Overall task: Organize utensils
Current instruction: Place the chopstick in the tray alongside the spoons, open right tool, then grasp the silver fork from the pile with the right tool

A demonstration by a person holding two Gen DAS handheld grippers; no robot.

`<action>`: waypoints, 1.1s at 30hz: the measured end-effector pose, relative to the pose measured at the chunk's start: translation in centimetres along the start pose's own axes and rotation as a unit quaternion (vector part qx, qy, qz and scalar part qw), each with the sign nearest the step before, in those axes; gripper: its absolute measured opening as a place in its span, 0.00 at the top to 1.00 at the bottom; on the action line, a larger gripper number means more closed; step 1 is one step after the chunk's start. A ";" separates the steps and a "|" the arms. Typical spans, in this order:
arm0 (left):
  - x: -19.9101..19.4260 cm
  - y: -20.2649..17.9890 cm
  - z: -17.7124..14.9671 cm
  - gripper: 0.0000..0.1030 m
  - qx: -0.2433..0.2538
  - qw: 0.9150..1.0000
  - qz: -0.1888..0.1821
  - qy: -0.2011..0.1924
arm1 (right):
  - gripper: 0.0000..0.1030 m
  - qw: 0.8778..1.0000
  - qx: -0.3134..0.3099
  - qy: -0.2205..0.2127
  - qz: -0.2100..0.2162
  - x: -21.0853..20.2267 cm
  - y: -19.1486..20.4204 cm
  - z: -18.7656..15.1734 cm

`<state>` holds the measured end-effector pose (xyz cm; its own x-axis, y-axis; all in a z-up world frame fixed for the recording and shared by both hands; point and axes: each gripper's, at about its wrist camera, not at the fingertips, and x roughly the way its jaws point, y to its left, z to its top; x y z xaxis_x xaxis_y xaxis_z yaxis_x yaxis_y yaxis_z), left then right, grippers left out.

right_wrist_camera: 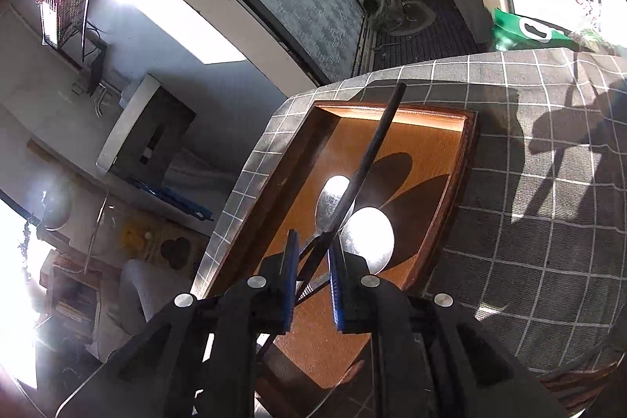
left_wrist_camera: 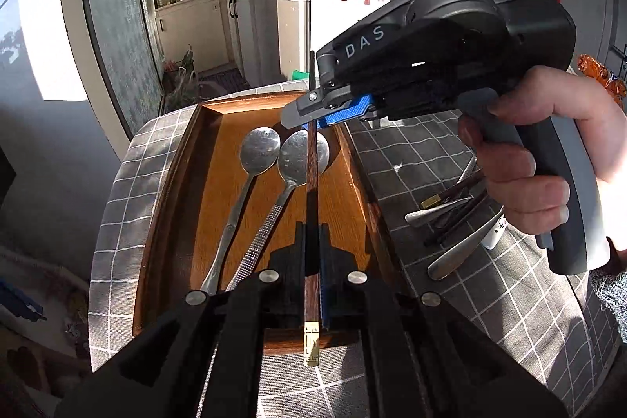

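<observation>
Checked tablecloth [left_wrist_camera: 450, 151], centre frame: wooden tray [left_wrist_camera: 219, 183] with two spoons [left_wrist_camera: 254, 159]; my left gripper [left_wrist_camera: 312, 253] pinches one chopstick [left_wrist_camera: 311, 190], right gripper [right_wrist_camera: 313, 265] stands slightly spread around its tip.

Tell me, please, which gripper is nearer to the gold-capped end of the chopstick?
Left. The left gripper is shut on the chopstick just ahead of its gold-capped end; the right gripper sits near the far tip, with the chopstick between its jaws.

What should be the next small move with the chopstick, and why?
Probably lower the chopstick onto the tray, beside the two spoons. The left tongs are shut on it near its gold end, it hangs above the tray, and the right tongs stand open around its far part.
</observation>
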<state>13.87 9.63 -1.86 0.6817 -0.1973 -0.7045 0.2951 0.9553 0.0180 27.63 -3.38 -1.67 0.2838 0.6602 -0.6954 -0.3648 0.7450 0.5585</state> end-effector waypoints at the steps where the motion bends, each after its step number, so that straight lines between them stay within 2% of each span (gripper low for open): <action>1: 0.4 0.5 0.0 0.93 -0.003 1.000 0.002 0.003 | 0.76 1.000 -0.006 0.001 -0.003 0.3 0.2 0.0; 2: 0.7 1.0 0.1 0.93 -0.006 1.000 0.001 0.006 | 0.74 1.000 -0.011 0.000 -0.001 0.3 0.4 -0.2; 4: 1.3 1.9 0.1 0.93 -0.011 1.000 0.006 0.011 | 0.63 1.000 -0.022 -0.003 0.001 -0.1 0.6 -0.6; 12: 3.7 3.6 0.6 0.91 -0.015 0.999 0.026 0.034 | 0.51 0.999 -0.014 -0.026 -0.019 -4.7 -2.6 -1.7; 13: 3.7 3.6 0.5 0.88 -0.014 0.999 0.029 0.032 | 0.49 0.999 -0.015 -0.030 -0.022 -5.7 -3.1 -1.9; 15: 3.7 3.6 0.5 0.74 -0.013 0.999 0.036 0.028 | 0.46 0.998 -0.019 -0.043 -0.034 -8.1 -4.2 -2.6; 16: 3.4 3.6 0.5 0.56 -0.015 0.999 0.039 0.023 | 0.43 0.998 -0.020 -0.048 -0.039 -9.3 -4.9 -3.0; 17: 3.1 3.6 0.5 0.50 -0.015 0.999 0.035 0.016 | 0.43 0.997 -0.021 -0.052 -0.044 -10.4 -5.6 -3.5; 20: 1.5 2.5 0.3 0.40 -0.007 1.000 0.022 -0.004 | 0.43 0.996 -0.016 -0.060 -0.066 -13.5 -8.0 -5.2; 21: 0.9 1.8 0.2 0.40 -0.002 1.000 0.016 -0.010 | 0.43 0.995 -0.013 -0.061 -0.073 -14.3 -8.8 -5.8; 23: 0.0 0.2 0.2 0.29 0.011 1.000 -0.005 -0.021 | 0.43 0.994 -0.002 -0.061 -0.086 -15.5 -10.5 -7.0; 24: -0.5 -0.8 0.1 0.28 0.018 0.999 -0.021 -0.029 | 0.43 0.994 0.003 -0.060 -0.088 -16.0 -11.4 -7.7; 27: -1.0 -4.1 -0.2 0.25 0.048 0.995 -0.079 -0.032 | 0.43 0.994 0.022 -0.062 -0.092 -17.0 -13.5 -9.6; 29: -0.8 -6.4 -0.4 0.22 0.064 0.993 -0.099 -0.028 | 0.43 0.993 0.033 -0.066 -0.094 -17.6 -14.6 -10.5; 33: -0.1 -10.4 -1.0 0.22 0.086 0.985 -0.147 -0.016 | 0.45 0.993 0.038 -0.062 -0.097 -17.9 -15.5 -12.1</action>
<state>10.04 -0.05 -2.65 0.5695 -0.4685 -0.6754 0.5901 0.8050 -0.0608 17.51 -27.89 -3.34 0.4516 0.5072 -0.7341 -0.2262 0.8609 0.4556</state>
